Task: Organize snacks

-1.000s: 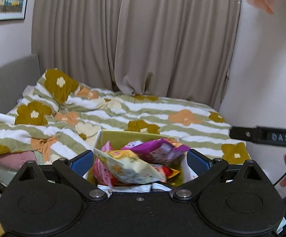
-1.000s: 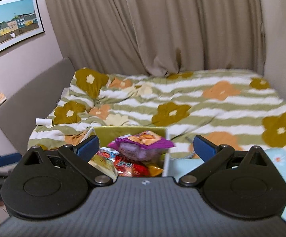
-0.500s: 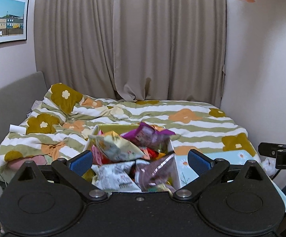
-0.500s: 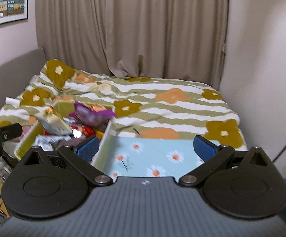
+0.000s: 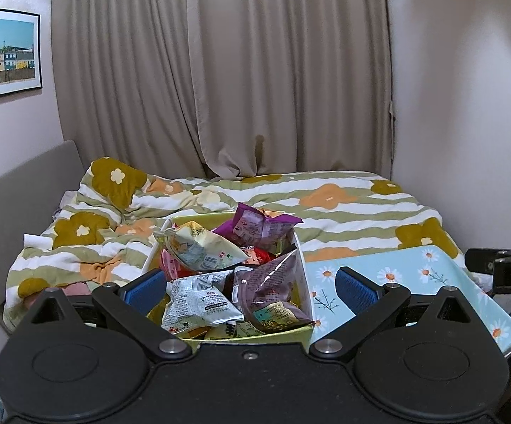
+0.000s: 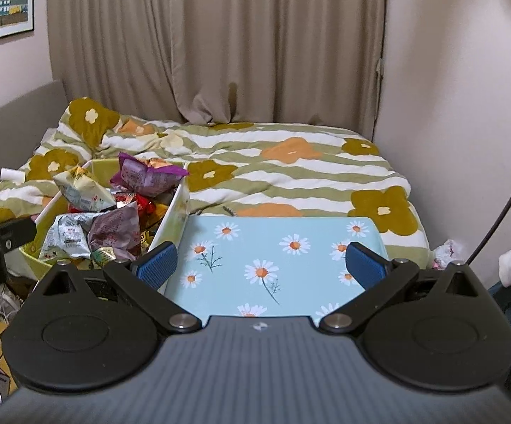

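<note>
Between the left jaws, the yellow-green bin (image 5: 301, 265) has its near rim hidden behind the gripper body, and the packets buried under the top snack bags (image 5: 220, 272) cannot be identified. Between the right jaws, the daisy-print tray (image 6: 276, 247) loses its near edge the same way. Print on the bags is too small to read.

Snack packets (image 5: 206, 300) heaped in a yellow-green bin (image 5: 304, 293)
Crumpled purple, cream, silver and red bags overfill it, beside a daisy-print tray (image 6: 290, 247).

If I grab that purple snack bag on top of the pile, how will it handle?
The purple snack bag looks puffed and crinkled, so probably light and yielding. Its glossy film may slip. Perched atop the bin, neighbours might shift.
</note>
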Available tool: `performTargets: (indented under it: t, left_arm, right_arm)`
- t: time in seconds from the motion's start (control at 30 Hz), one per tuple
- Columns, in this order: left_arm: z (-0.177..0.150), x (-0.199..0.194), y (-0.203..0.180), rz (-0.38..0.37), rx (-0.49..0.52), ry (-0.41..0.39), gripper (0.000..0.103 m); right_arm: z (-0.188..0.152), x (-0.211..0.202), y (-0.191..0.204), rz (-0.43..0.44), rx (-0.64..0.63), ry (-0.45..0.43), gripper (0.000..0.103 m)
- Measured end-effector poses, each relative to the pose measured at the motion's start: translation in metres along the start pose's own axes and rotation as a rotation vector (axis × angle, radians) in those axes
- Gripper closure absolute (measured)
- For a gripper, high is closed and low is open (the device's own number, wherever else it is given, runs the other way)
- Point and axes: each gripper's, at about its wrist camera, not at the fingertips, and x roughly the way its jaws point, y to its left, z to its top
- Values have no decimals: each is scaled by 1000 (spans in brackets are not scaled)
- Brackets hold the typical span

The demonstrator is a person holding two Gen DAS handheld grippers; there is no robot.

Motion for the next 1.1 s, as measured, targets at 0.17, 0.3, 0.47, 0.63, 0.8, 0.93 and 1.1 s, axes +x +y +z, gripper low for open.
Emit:
performTargets:
  t: [0.17, 0.3, 0.47, 0.63, 0.8, 0.93, 1.1]
  left_arm:
    - [1, -2, 0, -9, 2, -5, 0]
    - [0, -4, -1, -18, 7, -5, 0]
    - [-1, -5, -3, -21, 6, -4, 0]
    - [-1, -5, -3, -22, 5, -5, 0]
    - [-2, -5, -4, -24, 5, -2, 0]
    - [-3, -5, -4, -31, 2, 3, 0]
    - [-3, -5, -6, -32, 4, 4, 0]
  right_arm:
    - [0, -6, -4, -16, 1, -9, 0]
    - [-2, -7, -5, -14, 9, -5, 0]
    - [-2, -8, -6, -15, 15, -4, 0]
    - [-2, -8, -9, -23, 23, -7, 0]
    - [-2, -7, -12, -25, 27, -5, 0]
    - [-4, -6, -13, -25, 33, 0, 0]
    - [-4, -5, -13, -26, 36, 3, 0]
